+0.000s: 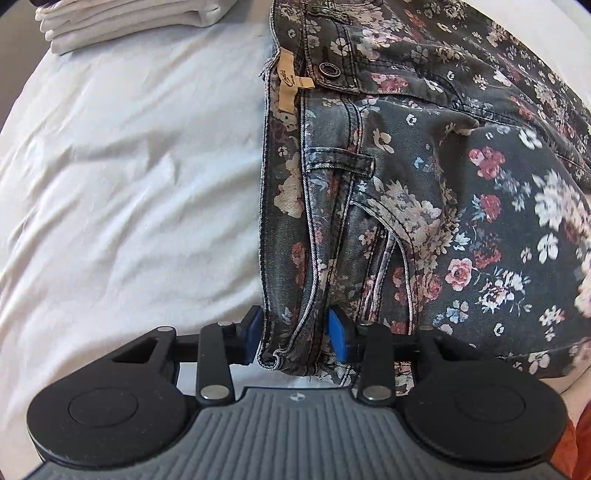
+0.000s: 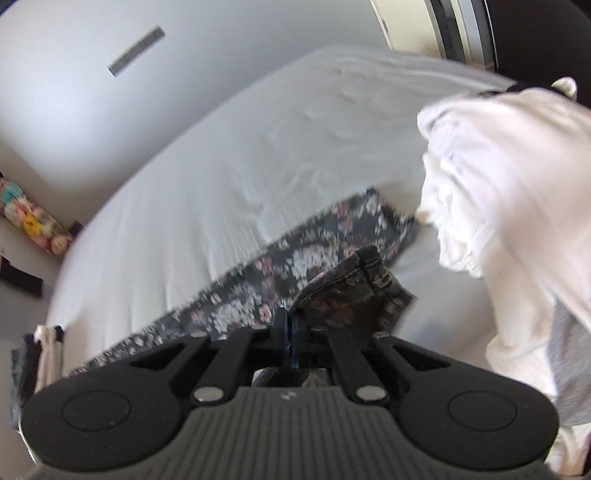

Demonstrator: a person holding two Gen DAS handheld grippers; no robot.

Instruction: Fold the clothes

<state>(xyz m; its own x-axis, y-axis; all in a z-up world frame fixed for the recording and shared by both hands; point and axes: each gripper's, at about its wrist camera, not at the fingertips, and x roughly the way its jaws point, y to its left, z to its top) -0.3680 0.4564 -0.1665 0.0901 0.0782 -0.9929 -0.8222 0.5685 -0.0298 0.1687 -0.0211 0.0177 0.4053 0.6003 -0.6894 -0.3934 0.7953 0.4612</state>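
Dark floral jeans (image 1: pixel 424 206) lie on the white bed sheet (image 1: pixel 129 184), waist end toward me, with the button and a tan label showing. My left gripper (image 1: pixel 295 332) points down at the near corner of the waistband; its blue pads (image 1: pixel 338 334) touch the bunched fabric on both sides. In the right wrist view, my right gripper (image 2: pixel 290 325) is shut on a fold of the jeans' leg end (image 2: pixel 354 291), held up above the bed. The rest of the leg (image 2: pixel 258 280) trails along the sheet behind it, blurred.
A stack of folded white clothes (image 1: pixel 122 22) sits at the far left of the bed. A heap of white garments (image 2: pixel 509 184) rises on the right. A grey wall (image 2: pixel 92 92) and a colourful item (image 2: pixel 29 218) lie beyond the bed's edge.
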